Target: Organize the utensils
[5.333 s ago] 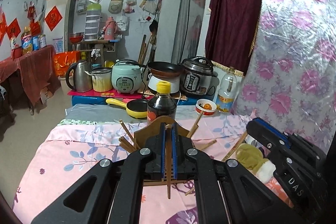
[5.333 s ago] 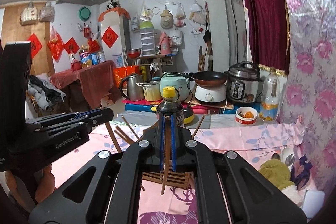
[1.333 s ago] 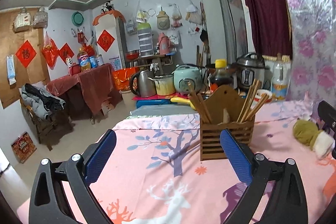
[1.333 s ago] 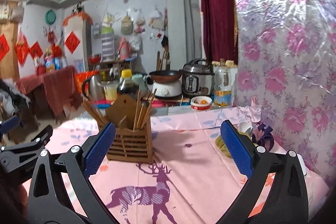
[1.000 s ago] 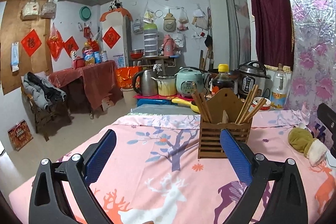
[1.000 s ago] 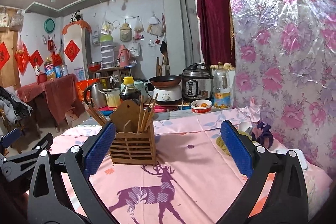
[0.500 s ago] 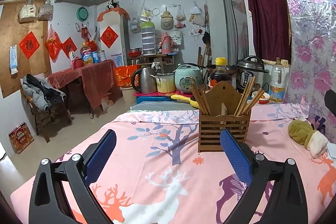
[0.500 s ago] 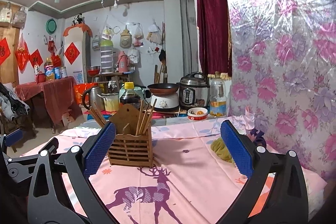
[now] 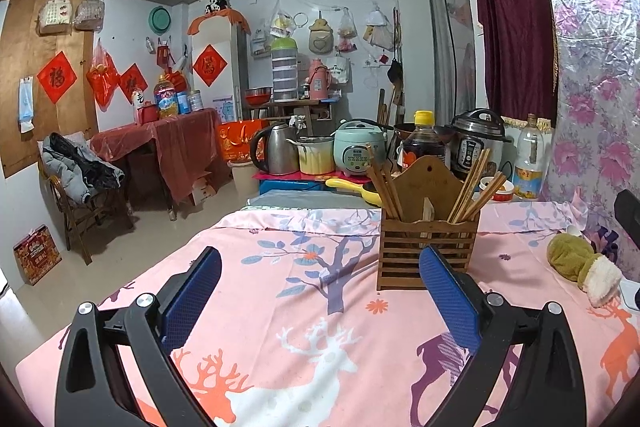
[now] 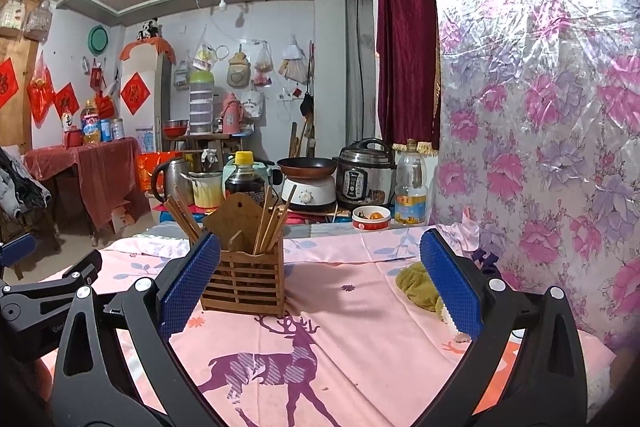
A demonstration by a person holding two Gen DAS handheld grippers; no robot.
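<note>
Nearest, left gripper [image 9: 320,301] with black arms and blue ribbed pads spread wide, grasping nothing, above the pink tablecloth printed with deer and trees [image 9: 312,343]; right gripper [image 10: 320,285] likewise released, pads far apart, empty, over the same cloth [image 10: 348,315]; black body of the left tool visible at the lower left edge of the right wrist view.

Just past the pads, upright on the cloth, the brown slatted wooden utensil holder with a peaked back panel [image 9: 428,247] [image 10: 244,283]; wooden chopsticks [image 9: 468,187] [image 10: 270,217] standing in it in two leaning bundles, one at the left end, one at the right, tips fanned outward; in each view one blue pad overlapping a lower corner of the holder, contact impossible to tell.

To the right on the cloth, well apart from the holder, an olive-green plush item with a white fluffy cuff [image 9: 580,263] [image 10: 418,285], partly hidden behind the right pad in the right wrist view.

Beyond the table edge, a dark sauce bottle with a yellow cap [image 9: 423,143] directly behind the holder; alongside, a steel kettle [image 9: 274,151], pale green rice cooker [image 9: 358,149], black pressure cooker [image 10: 364,173], brown frying pan on a white burner [image 10: 308,167], small red-and-white bowl [image 10: 371,217], clear oil bottle [image 10: 410,187].

Farther back, a table draped in red cloth [image 9: 176,139]; maroon curtain [image 10: 406,39] and pink floral sheeting [image 10: 540,87] at right.
</note>
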